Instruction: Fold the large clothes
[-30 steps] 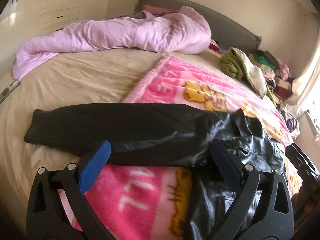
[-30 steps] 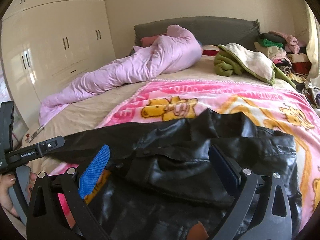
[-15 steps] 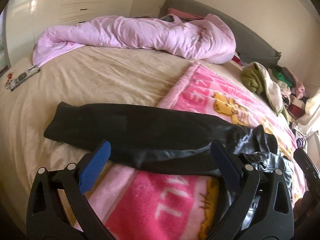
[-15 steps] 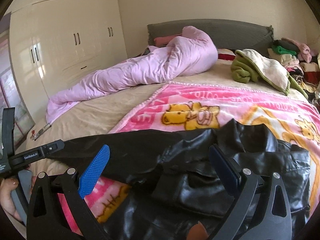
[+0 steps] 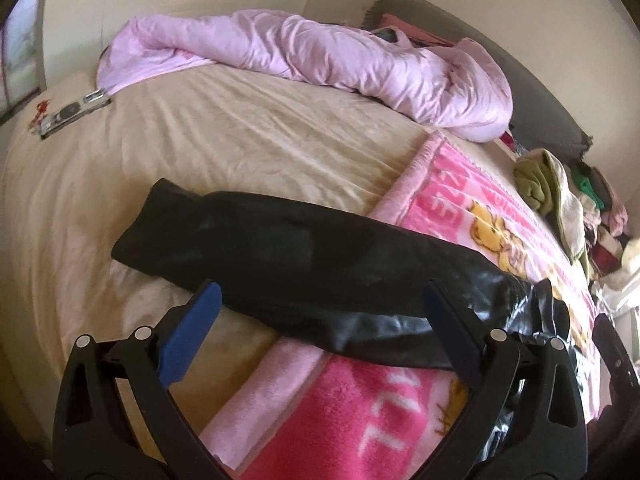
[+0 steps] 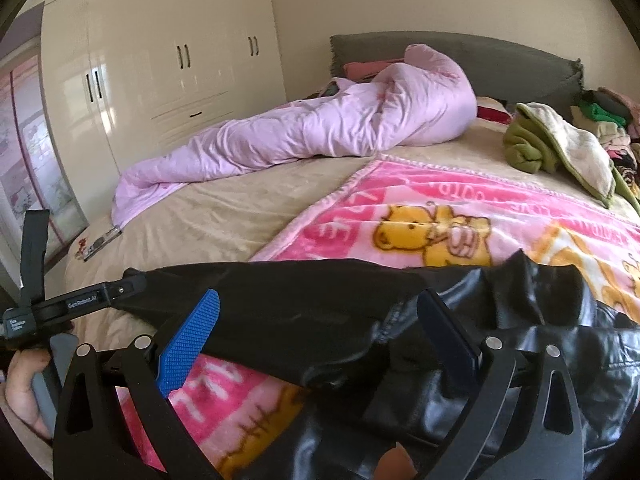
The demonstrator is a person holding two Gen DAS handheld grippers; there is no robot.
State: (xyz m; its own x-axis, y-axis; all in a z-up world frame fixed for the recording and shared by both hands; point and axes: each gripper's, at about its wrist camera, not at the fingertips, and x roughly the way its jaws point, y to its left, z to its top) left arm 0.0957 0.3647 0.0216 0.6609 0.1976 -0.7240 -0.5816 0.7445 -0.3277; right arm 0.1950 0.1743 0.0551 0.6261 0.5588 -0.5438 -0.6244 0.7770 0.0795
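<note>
A black leather jacket [image 6: 500, 344] lies on the bed, its body at the lower right on a pink cartoon blanket [image 6: 460, 208]. One long black sleeve [image 5: 280, 256] stretches left across the blanket edge onto the beige sheet [image 5: 220, 136]. My left gripper [image 5: 320, 312] is open, hovering just in front of the sleeve's middle, nothing between its fingers. My right gripper [image 6: 320, 320] is open too, its fingers spread above the shoulder area where the sleeve joins the body. A hand [image 6: 24, 392] holds the left gripper's handle at the left edge of the right wrist view.
A crumpled lilac duvet [image 6: 320, 132] lies across the back of the bed, before a grey headboard [image 6: 500, 60]. A green and cream garment [image 6: 556, 140] and piled clothes [image 6: 608, 120] sit at the right. Small items [image 5: 68, 112] lie near the bed's left edge. White wardrobes [image 6: 160, 60] stand left.
Both grippers have swung left along the jacket: the sleeve now fills more of each view and the jacket body has slid to the right. Both stayed open.
</note>
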